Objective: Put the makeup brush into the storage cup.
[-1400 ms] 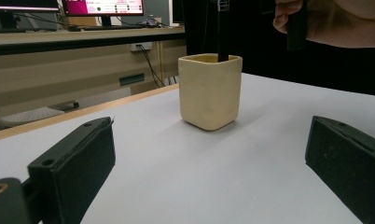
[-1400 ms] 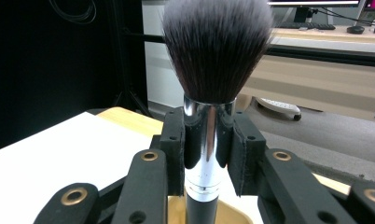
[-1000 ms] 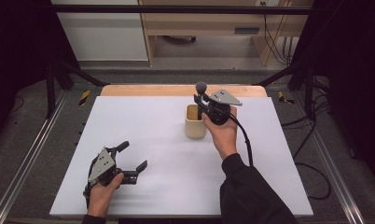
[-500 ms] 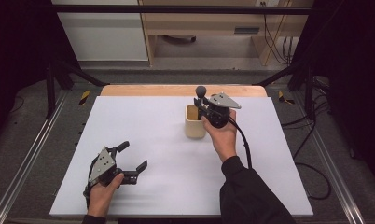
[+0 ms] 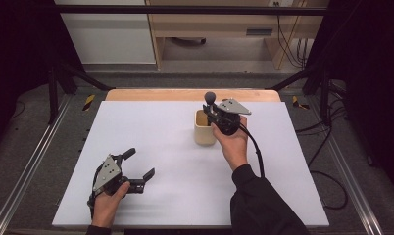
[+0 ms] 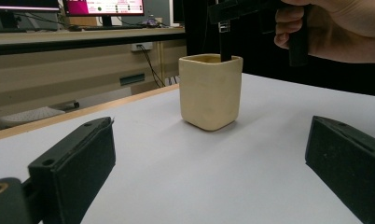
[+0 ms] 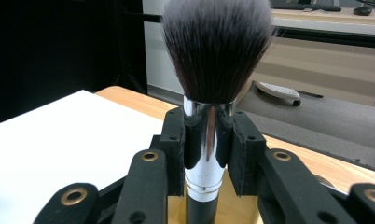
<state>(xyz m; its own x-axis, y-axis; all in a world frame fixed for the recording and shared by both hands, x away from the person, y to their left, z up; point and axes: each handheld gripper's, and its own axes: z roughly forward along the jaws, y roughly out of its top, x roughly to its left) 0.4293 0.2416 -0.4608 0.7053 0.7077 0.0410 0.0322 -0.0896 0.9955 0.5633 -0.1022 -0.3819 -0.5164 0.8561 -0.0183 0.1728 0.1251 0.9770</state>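
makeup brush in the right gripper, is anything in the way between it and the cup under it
Nothing visible blocks it. The right gripper is shut on the makeup brush at its metal ferrule, bristles up, and in the left gripper view the handle already dips past the rim of the cream cup.

I see my right tongs (image 5: 212,113) have eased the brush (image 5: 210,97) slightly lower into the cup (image 5: 203,132).

White table top (image 5: 151,147), monitors (image 6: 104,6) beyond
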